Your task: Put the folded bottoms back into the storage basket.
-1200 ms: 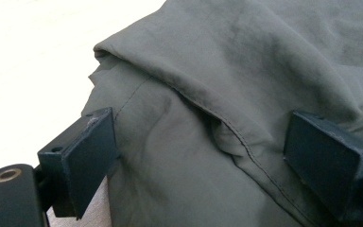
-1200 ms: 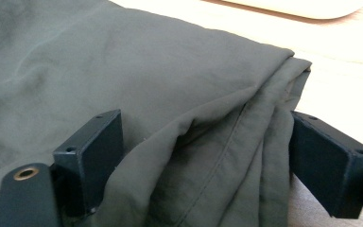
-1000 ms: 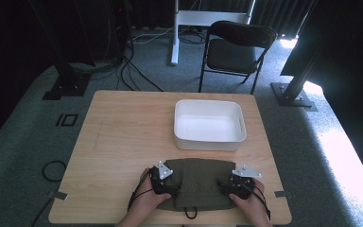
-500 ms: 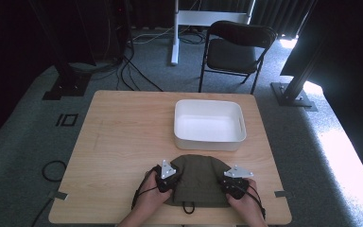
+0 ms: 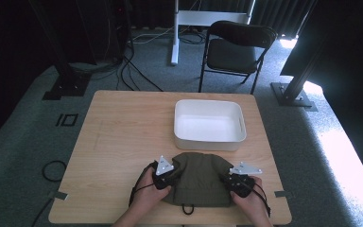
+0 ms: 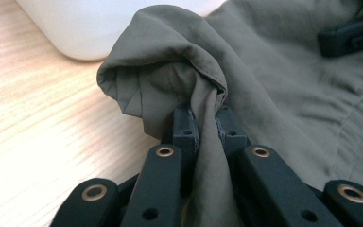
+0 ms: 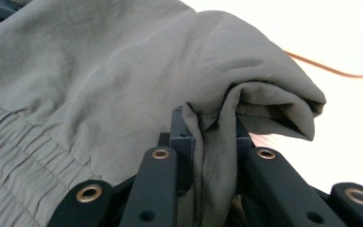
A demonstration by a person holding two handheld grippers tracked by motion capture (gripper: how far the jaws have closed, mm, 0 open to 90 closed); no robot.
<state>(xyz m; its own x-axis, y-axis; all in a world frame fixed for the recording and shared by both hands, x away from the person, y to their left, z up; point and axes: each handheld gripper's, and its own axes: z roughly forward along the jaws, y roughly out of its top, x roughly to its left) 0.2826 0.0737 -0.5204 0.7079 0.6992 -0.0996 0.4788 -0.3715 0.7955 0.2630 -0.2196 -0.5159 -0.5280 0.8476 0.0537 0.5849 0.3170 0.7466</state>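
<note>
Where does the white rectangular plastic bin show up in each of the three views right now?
High view: white rectangular plastic bin sits centre-right on the table, just beyond the olive-green fabric garment.
Left gripper view: its rounded corner at top left.
Right gripper view: I can't make it out; the background is washed out.
Shared landmark: the garment.

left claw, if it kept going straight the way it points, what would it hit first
The left claw is shut on a fold of the olive cloth, so it would push that first. Past the fold stands the white tub, probably next, though depth is unclear.
</note>
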